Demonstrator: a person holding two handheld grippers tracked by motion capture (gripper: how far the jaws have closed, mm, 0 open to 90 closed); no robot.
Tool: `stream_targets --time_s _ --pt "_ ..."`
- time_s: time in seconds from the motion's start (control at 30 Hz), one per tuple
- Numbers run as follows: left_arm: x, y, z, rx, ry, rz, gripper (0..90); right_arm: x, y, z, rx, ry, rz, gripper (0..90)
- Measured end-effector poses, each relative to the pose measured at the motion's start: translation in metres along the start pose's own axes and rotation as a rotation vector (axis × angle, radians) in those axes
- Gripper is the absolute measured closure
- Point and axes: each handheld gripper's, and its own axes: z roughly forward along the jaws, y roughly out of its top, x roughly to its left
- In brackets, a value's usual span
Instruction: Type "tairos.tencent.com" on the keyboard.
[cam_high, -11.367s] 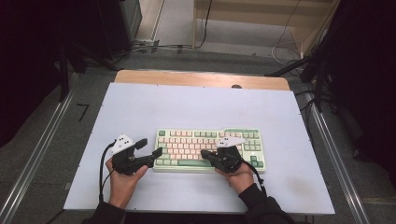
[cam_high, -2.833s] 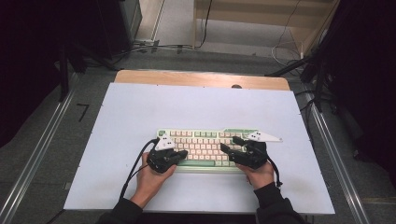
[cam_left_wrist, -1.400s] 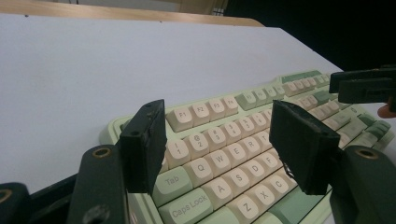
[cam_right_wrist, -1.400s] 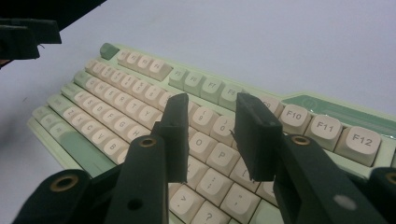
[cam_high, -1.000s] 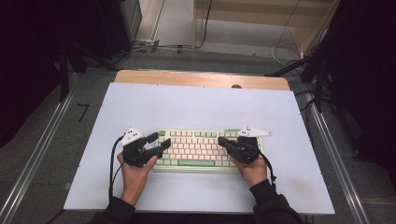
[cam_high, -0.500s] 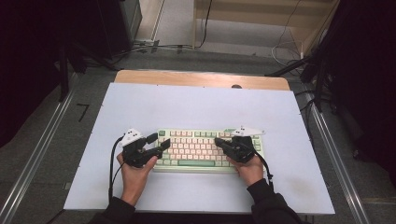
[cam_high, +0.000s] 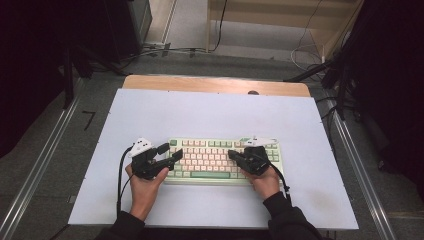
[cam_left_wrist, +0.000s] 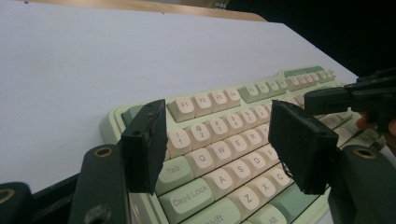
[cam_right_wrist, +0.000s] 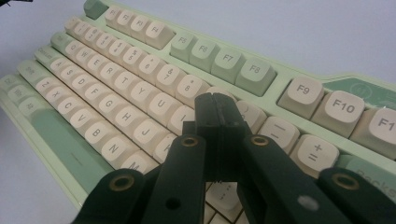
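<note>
A pale lavender-white sheet covers the wooden table (cam_high: 215, 85), whose bare far edge shows. Grey carpeted floor (cam_high: 55, 150) surrounds it, with metal rails (cam_high: 37, 165) alongside, black cables (cam_high: 165, 50) behind, and a light wooden shelf unit (cam_high: 280, 20) beyond.

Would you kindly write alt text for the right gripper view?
The right gripper, its black jaws shut together with nothing between them, points down at the number row of a cream and green keyboard. The keyboard lies on a pale table.

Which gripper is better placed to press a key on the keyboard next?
Right. The right gripper has its jaws shut into one narrow tip over the keyboard's right-hand keys; the left gripper stands open at the left end.
</note>
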Motion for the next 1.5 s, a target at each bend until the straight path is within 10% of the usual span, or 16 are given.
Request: stream_targets --time_s 0.37,0.63,0.83,1.33,1.5 --pt "0.001 0.0 -0.001 0.001 0.0 0.001 38.2 0.003 0.003 -0.005 -0.003 0.016 0.0 87.4" --pt "0.001 0.0 -0.002 -0.004 0.004 -0.002 38.2 0.0 0.009 -0.027 -0.112 0.033 0.027 43.9" --pt "0.001 -0.001 -0.001 0.001 0.008 0.003 38.2 0.001 0.01 -0.037 -0.133 0.02 0.03 30.1" --pt "0.002 -0.001 -0.005 -0.017 0.018 0.005 38.2 0.009 0.005 -0.041 -0.107 0.05 0.003 31.6" --pt "0.001 -0.002 -0.005 -0.016 0.02 0.008 38.2 0.011 0.001 -0.037 -0.102 0.057 -0.005 47.3"
